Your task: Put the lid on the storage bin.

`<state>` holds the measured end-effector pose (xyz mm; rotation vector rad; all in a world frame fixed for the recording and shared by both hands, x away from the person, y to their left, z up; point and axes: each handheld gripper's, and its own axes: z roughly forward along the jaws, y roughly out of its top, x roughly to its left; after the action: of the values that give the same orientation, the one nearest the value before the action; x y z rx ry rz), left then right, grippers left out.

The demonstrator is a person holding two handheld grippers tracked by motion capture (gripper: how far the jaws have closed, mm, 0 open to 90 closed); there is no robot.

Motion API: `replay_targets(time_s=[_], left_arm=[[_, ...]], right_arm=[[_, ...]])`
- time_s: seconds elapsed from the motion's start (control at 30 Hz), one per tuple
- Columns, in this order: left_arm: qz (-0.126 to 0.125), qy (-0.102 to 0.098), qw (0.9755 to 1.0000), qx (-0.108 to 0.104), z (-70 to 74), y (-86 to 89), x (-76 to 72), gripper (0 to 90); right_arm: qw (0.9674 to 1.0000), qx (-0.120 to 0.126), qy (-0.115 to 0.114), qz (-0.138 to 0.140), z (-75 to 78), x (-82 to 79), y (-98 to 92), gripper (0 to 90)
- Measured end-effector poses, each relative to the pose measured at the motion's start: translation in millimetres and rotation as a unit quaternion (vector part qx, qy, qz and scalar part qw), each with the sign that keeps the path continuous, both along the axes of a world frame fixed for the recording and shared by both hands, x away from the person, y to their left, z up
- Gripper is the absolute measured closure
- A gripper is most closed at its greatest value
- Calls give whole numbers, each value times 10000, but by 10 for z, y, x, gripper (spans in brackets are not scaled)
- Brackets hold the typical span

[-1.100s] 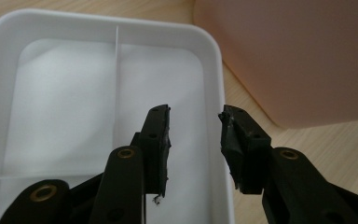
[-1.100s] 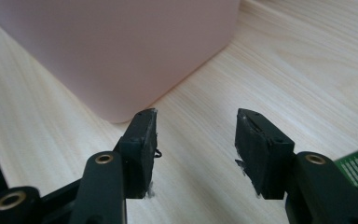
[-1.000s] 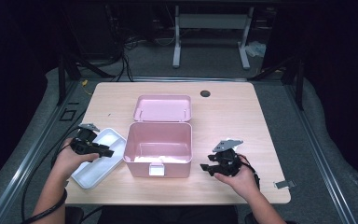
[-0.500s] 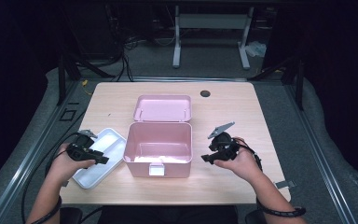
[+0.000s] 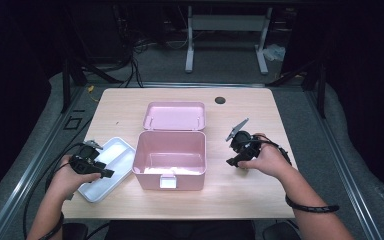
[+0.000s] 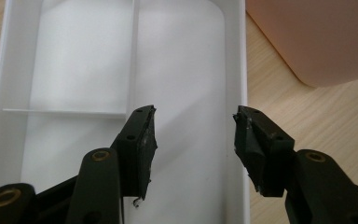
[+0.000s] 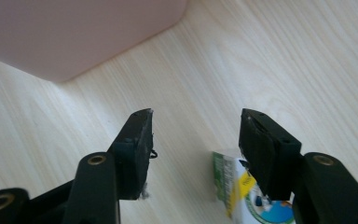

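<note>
Since the earlier frames the right tongs have shifted up the frame and a little toward the pink box, while the left tongs sit at almost the same spot over the white tray. Both pairs of jaws have just been opening. In the left gripper view the left tongs stand wide apart with nothing between them, hanging over the tray, whose thin dividers split it into compartments; the pink box shows at upper right. In the right gripper view the right tongs gape equally wide and grip nothing; a small green-and-white carton lies on the table at the lower right, partly hidden behind one jaw. In the high view the box stands mid-frame with its lid thrown back, the tray just left of it at lower left.
</note>
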<state>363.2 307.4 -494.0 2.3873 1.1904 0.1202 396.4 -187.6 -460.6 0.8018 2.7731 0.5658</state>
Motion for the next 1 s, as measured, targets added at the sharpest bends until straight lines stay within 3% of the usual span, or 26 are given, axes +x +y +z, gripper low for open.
replay_targets(time_s=[0.17,0.4,0.67,0.7,0.77,0.83,1.0], left_arm=[[41,31,10000,-54,-13,19,-5,450],[92,79,9999,-86,-27,58,-50,438],[156,127,9998,-88,-38,102,-94,438],[161,130,9997,-86,-38,108,-99,438],[198,140,9997,-90,-42,115,-108,438],[217,143,9996,-88,-47,129,-113,437],[235,168,9996,-81,-52,148,-125,437]], right_arm=[[9993,-372,28,42,45,99,-18,371],[9973,-696,231,28,54,249,-101,387],[9944,-890,566,11,-2,358,-209,405],[9937,-857,716,28,-17,373,-224,410],[9921,-1010,737,37,-45,395,-245,424],[9911,-1020,853,61,-73,409,-255,423],[9897,-1133,875,59,-69,445,-268,433]])
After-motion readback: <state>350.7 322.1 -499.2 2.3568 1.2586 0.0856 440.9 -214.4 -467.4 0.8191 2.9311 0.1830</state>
